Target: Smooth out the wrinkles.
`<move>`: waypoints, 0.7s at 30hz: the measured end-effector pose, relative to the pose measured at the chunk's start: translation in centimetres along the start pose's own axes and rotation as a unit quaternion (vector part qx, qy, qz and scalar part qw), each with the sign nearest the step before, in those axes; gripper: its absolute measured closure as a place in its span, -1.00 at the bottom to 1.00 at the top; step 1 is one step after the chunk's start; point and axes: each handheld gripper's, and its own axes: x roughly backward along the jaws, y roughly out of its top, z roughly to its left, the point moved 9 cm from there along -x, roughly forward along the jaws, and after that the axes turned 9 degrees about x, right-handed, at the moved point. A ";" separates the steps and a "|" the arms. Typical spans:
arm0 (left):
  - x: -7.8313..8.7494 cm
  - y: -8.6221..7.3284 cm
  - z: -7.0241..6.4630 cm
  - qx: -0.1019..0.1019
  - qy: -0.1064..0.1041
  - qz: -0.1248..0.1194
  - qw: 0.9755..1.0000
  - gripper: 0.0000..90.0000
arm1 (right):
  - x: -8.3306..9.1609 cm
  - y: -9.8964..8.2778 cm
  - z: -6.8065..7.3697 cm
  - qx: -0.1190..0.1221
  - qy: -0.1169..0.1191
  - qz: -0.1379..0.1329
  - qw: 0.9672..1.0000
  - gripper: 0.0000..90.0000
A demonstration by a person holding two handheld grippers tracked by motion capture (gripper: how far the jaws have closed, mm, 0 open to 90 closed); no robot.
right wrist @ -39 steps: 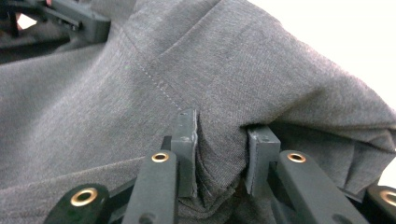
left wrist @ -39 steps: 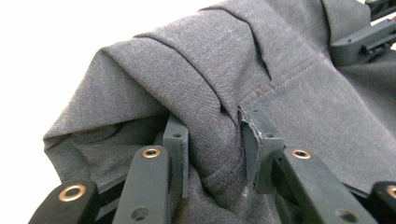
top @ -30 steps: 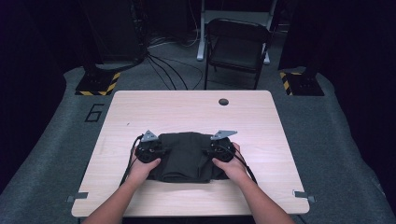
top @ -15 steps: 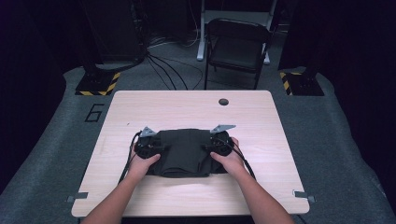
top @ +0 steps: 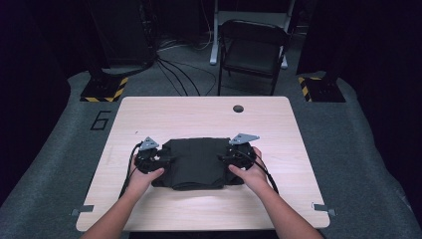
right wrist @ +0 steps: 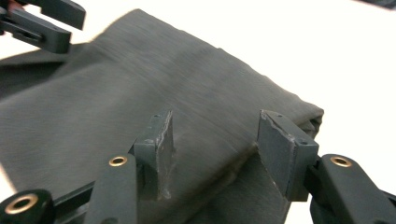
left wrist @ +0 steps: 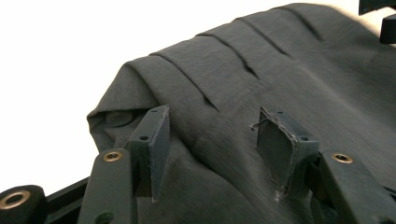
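Two claws sit at the middle of the high view, one at each side edge of a folded dark cloth (top: pixel 195 162). My left claw (left wrist: pixel 212 135) has its jaws spread apart, with the cloth lying between and under them — I see pleated folds running toward the upper right of that frame and a rounded folded corner at the left. My right claw (right wrist: pixel 215 140) is likewise spread wide, jaws standing apart over the cloth, whose far corner ends at the right of that frame; the other claw's black tip shows at the upper left. Neither claw is pinching the fabric, as far as I can see.

In the high view my left hand (top: pixel 144 174) and right hand (top: pixel 251 172) hold the tools low against the cloth, a grey three-cornered plate on top of each. The cloth lies flat on the light wooden tabletop (top: pixel 199 117), a little toward the lower half of it. A small round hole (top: pixel 238 108) marks the tabletop's upper right part. Beyond, at the top of the frame — a dark folding chair (top: pixel 254 50) and cables (top: pixel 174 74) on the grey floor.
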 end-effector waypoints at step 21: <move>0.2 -4.7 -1.1 -0.058 -0.013 0.066 0.996 -0.08 | 0.0 -5.3 3.8 0.055 0.070 0.044 0.995 0.18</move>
